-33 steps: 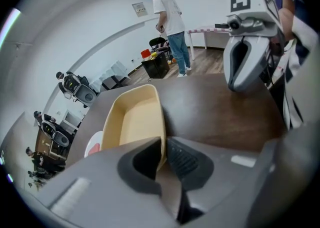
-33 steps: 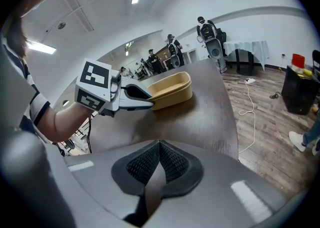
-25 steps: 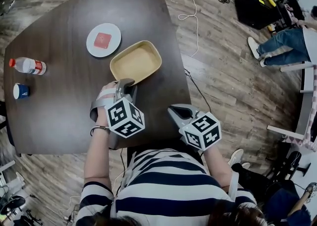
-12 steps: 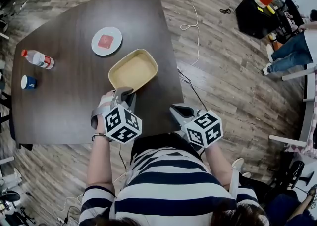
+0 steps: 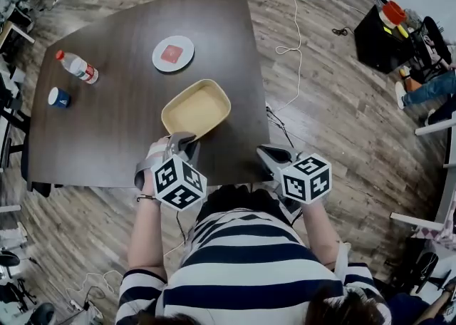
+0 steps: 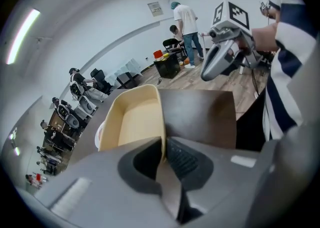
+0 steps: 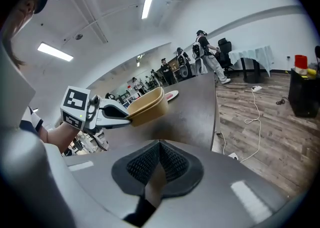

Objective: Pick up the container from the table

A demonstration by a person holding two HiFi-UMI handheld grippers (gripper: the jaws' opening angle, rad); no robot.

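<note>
A tan rectangular container (image 5: 197, 108) hangs above the dark table (image 5: 107, 124), raised off its top in the right gripper view (image 7: 146, 106). My left gripper (image 5: 182, 142) is shut on the container's near rim, and the thin wall (image 6: 161, 144) runs between its jaws. The inside of the container (image 6: 131, 122) holds nothing. My right gripper (image 5: 274, 156) is shut with nothing in it, near the table's front right corner, apart from the container.
A white plate (image 5: 173, 53) with a red square on it lies beyond the container. A plastic bottle with a red cap (image 5: 77, 66) and a small blue cup (image 5: 59, 97) stand at the table's left. A white cable (image 5: 293, 38) runs over the wooden floor to the right.
The container has stayed pinched in my left gripper. The view has drawn back, so the table and its objects sit further right and lower in the frame. The right gripper stays shut.
</note>
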